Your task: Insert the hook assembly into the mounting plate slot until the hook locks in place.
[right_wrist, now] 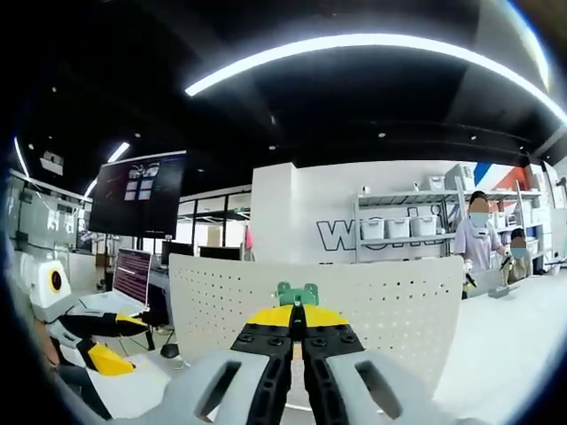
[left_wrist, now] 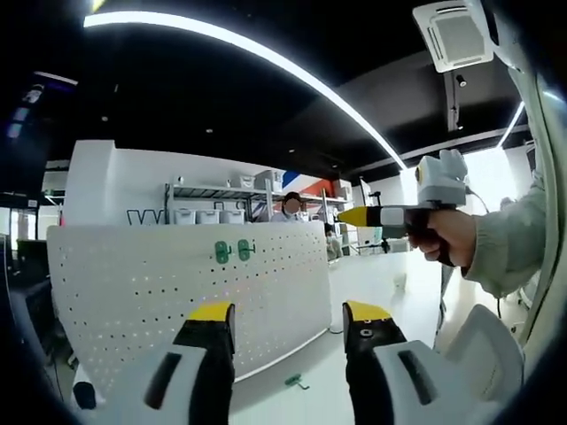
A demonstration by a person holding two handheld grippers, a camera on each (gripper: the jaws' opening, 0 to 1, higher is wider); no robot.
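Carrying a green hook (right_wrist: 297, 293) clamped at centre frame, the right gripper (right_wrist: 297, 329) approaches the pegboard (right_wrist: 372, 305); next, seat it in a hole. Left gripper (left_wrist: 288, 320) gapes, empty.

Pegboard (left_wrist: 177, 283): white, with a regular grid of small dark holes. Two hooks (left_wrist: 233, 251) mounted on it: green. Hook on the table (left_wrist: 296, 382): green. Table (left_wrist: 372, 279): white.

Left gripper (left_wrist: 288, 323): black jaws with yellow tips, light grey housing. Right gripper (right_wrist: 298, 320): black jaws with yellow tips, light grey housing; the hook (right_wrist: 297, 294) between its tips is green.

Sleeve (left_wrist: 509, 235): pale grey-green. Ceiling (left_wrist: 266, 97): black, crossed by white light strips.
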